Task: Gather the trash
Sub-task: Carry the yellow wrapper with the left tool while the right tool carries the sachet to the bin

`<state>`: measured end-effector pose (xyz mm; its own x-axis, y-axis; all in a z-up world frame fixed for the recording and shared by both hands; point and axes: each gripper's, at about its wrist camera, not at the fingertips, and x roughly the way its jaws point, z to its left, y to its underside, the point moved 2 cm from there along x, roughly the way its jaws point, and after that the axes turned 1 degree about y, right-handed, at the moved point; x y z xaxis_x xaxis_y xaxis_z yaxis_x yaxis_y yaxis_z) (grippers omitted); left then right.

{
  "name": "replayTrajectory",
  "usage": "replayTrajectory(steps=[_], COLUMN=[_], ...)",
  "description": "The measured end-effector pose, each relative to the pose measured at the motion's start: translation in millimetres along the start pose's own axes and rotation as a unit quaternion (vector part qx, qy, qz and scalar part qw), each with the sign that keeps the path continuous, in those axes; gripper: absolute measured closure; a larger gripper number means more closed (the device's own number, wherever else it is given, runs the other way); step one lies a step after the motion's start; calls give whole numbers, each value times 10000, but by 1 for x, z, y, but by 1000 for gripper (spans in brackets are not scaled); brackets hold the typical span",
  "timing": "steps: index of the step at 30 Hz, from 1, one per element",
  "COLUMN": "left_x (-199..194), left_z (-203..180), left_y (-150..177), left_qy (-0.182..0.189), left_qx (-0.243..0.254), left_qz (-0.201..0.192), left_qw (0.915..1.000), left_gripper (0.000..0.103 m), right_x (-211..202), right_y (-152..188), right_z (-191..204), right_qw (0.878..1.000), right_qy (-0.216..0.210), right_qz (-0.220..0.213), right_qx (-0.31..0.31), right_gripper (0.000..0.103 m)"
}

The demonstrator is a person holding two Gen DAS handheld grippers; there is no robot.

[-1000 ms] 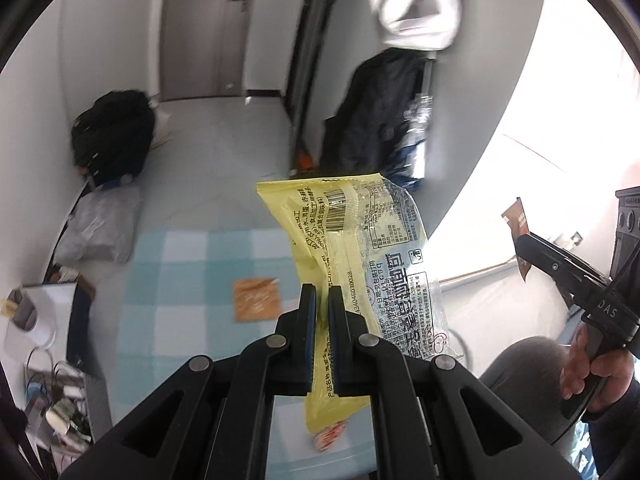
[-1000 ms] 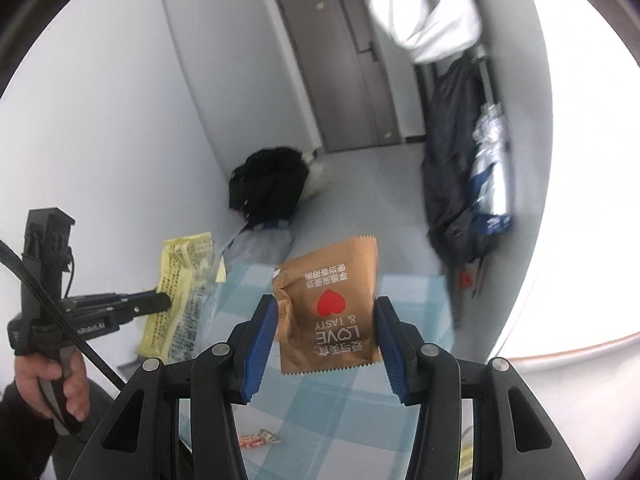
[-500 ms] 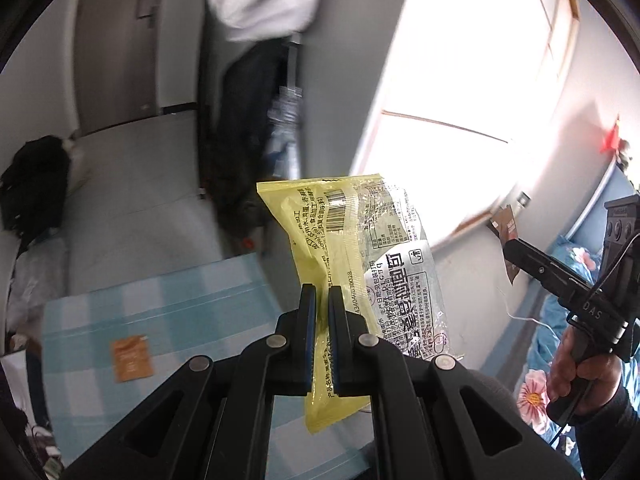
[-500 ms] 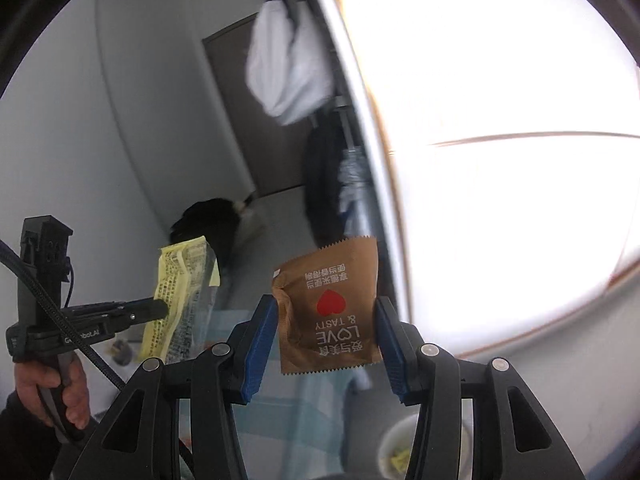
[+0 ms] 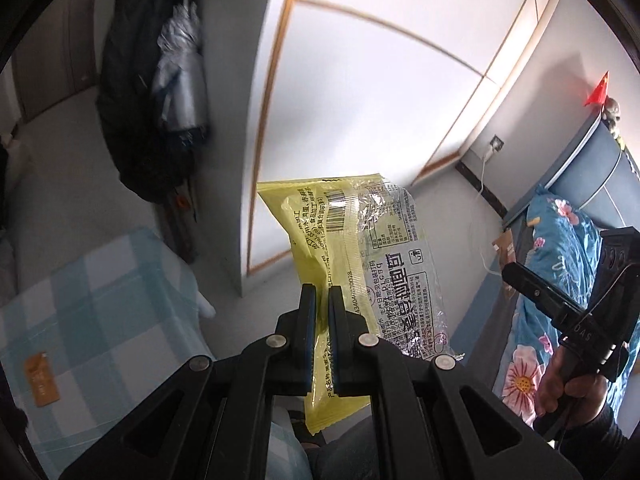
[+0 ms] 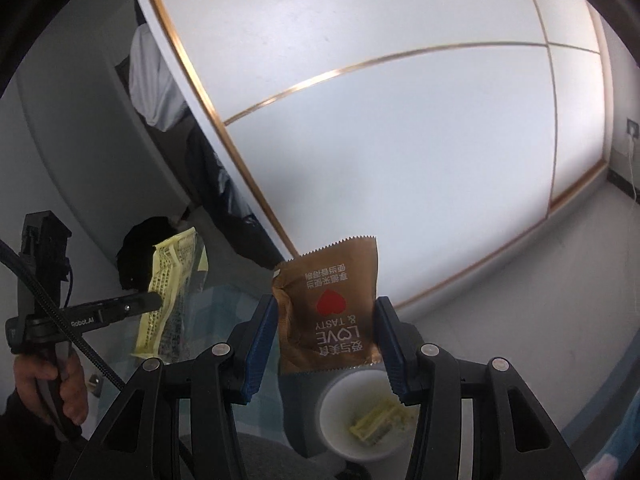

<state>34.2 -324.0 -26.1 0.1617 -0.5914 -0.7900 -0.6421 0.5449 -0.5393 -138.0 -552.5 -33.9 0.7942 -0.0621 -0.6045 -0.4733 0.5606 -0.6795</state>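
Yellow wrapper [image 5: 352, 264] clamped flat in the left gripper [image 5: 322, 320]. Brown sachet [image 6: 330, 312] pinched edgewise by the right gripper [image 6: 326, 332], above a white bin [image 6: 360, 420].

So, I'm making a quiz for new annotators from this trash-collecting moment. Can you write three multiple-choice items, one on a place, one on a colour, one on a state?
1. Where is the white bin?
A. Below the right gripper
B. On the checked table
C. Hanging on the wardrobe

2. What colour is the heart on the brown sachet?
A. Blue
B. Red
C. Green

3. How does the left gripper stand?
A. Wide open, empty
B. Shut on nothing
C. Shut on the yellow wrapper

Answers:
1. A, the right wrist view shows the bin's opening under the fingers.
2. B, a red heart sits above LOVE & TASTY.
3. C, both pads pinch the wrapper's edge.
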Motion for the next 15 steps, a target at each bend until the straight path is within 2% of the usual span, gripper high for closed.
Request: replayTrajectory(steps=[7,15], left_x=[68,139], left_z=[-4,-6], left_y=[1,14], left_qy=[-17,-351], left_qx=[76,389], left_qz=[750,1713], left_qw=[9972,9838], left_gripper=[101,101], right_x=[46,99], right_y=[37,82], right_z=[-42,-77], right_qw=[9971,9851], right_qy=[158,133], right_qz=[544,1312], right_qx=[517,1102], right_gripper=[55,55])
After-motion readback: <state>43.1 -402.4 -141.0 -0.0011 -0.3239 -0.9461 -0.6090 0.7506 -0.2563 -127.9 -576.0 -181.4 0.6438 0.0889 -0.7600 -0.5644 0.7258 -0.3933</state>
